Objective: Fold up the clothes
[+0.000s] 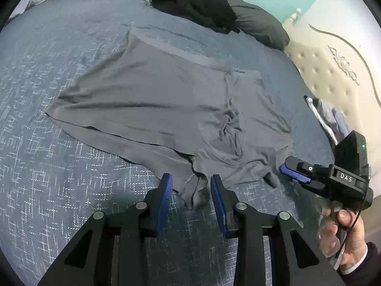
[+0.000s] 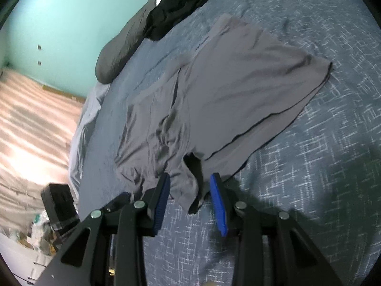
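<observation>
Left wrist view: grey garment (image 1: 154, 100) lay spread on the bed (image 1: 47, 166), its bunched near corner between the parted fingers of the left hand-held gripper (image 1: 190, 190); closing might catch one layer only. Right wrist view: right hand-held gripper (image 2: 190, 190) gaped astride the hem nearest the bed's edge; thin cloth could slip.

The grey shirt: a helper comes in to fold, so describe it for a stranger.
Start at the blue patterned bed. The grey shirt lies spread flat mid-bed, its near edge between both open grippers. Unlike the black clothes heaped by the pillow, it is plain grey.
</observation>
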Demonstrator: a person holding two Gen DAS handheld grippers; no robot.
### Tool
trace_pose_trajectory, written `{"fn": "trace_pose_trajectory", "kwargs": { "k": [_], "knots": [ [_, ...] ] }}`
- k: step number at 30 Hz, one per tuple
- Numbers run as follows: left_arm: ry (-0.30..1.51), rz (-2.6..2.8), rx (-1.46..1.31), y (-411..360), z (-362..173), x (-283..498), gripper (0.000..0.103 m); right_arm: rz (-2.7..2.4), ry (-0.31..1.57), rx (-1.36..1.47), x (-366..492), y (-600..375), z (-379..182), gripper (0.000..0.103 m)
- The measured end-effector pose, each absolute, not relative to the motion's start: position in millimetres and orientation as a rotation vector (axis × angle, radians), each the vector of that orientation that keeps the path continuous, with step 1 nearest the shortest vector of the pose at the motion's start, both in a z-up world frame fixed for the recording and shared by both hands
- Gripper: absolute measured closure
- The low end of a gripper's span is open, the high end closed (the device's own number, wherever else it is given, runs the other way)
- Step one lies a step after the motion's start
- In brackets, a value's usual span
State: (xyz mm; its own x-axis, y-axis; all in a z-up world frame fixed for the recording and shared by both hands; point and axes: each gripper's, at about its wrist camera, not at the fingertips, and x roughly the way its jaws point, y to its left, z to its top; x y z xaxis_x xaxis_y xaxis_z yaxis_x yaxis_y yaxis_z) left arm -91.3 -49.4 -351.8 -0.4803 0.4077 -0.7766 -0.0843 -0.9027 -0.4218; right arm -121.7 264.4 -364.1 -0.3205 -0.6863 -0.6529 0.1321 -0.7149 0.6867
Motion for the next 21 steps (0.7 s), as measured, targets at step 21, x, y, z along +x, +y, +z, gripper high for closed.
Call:
{"fn": "trace_pose_trajectory", "kwargs": {
  "k": [21],
  "knots": [
    [-0.403, 2.382, -1.407, -40.4, -352.0, -88.9, 0.102, -2.045, -0.545, 1.394, -123.7, 232.0, -368.1, 0.1]
  ]
}}
